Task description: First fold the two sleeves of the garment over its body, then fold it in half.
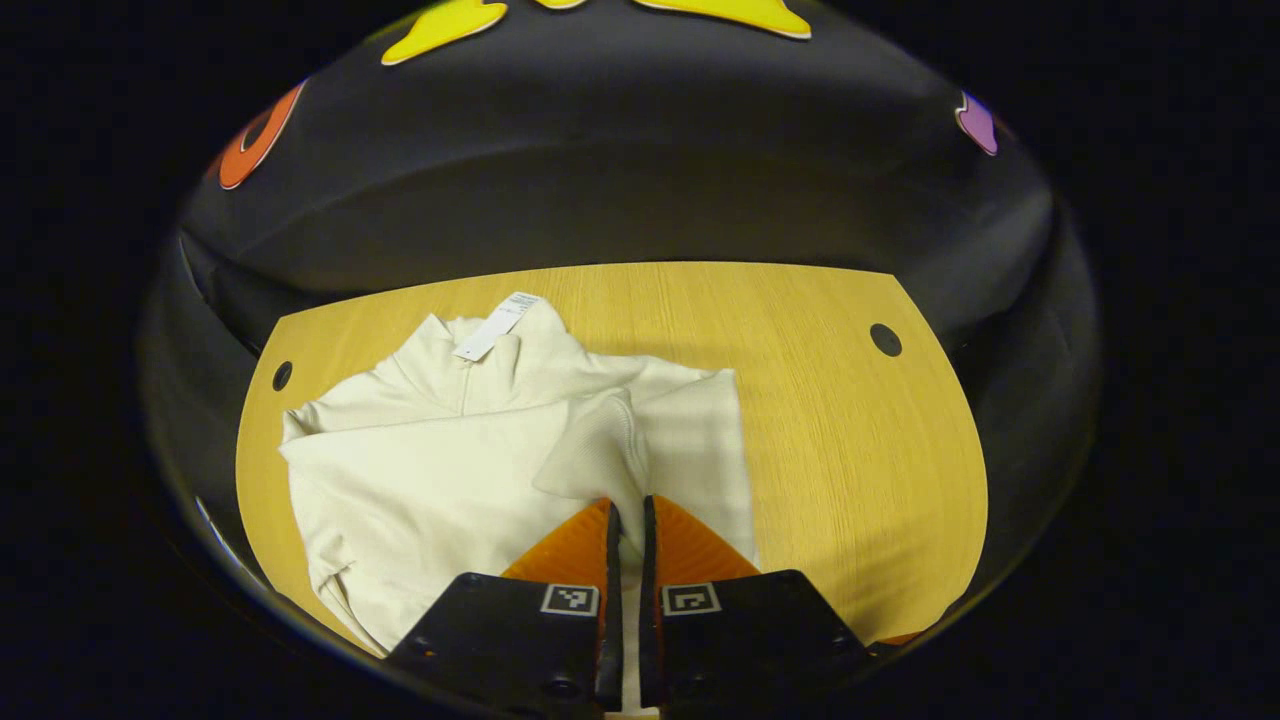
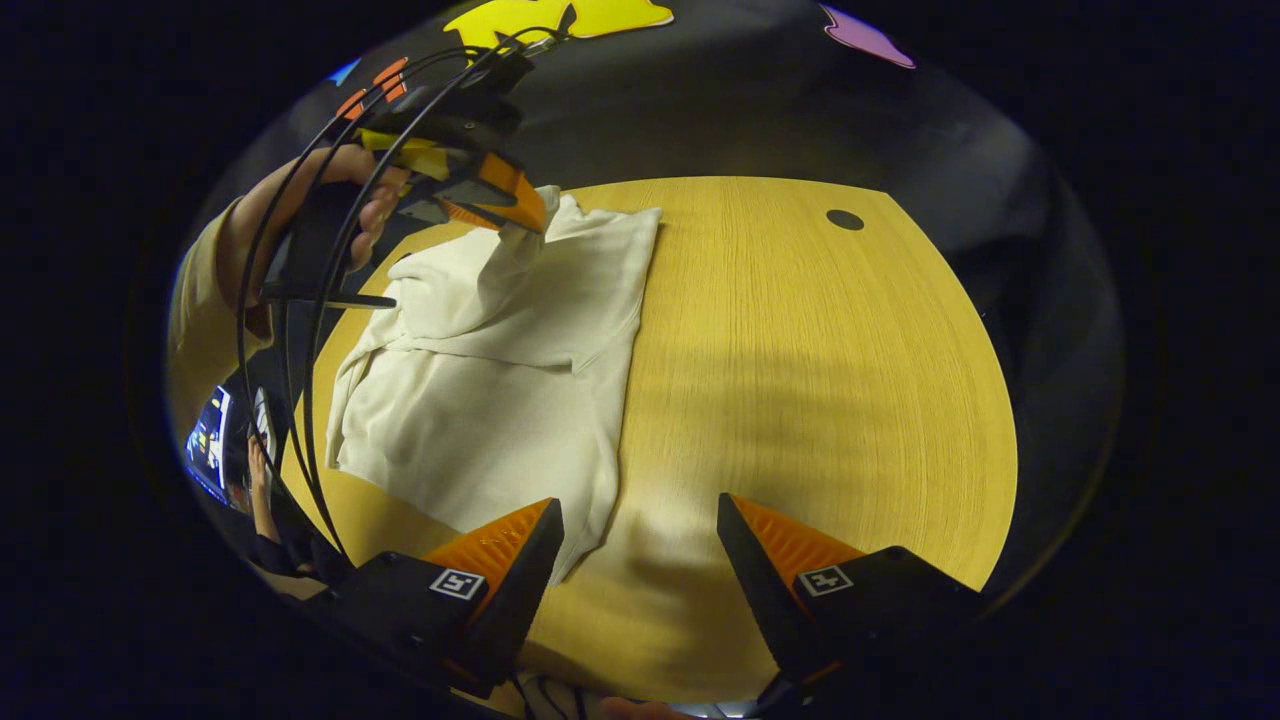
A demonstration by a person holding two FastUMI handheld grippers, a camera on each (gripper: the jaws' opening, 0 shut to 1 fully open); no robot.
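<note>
Left gripper (image 1: 627,512) fingers pinch the cream garment's (image 1: 440,470) sleeve; right gripper (image 2: 640,515) fingers spread.

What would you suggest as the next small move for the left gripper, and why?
Probably carry the pinched sleeve cuff a little further across the garment and lay it flat. The left gripper is shut on the cuff and lifts it above the body, while the right gripper hangs open over the table.

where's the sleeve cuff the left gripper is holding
In the left gripper view the ribbed cuff sits just ahead of the left gripper, over the cream garment's body.
</note>
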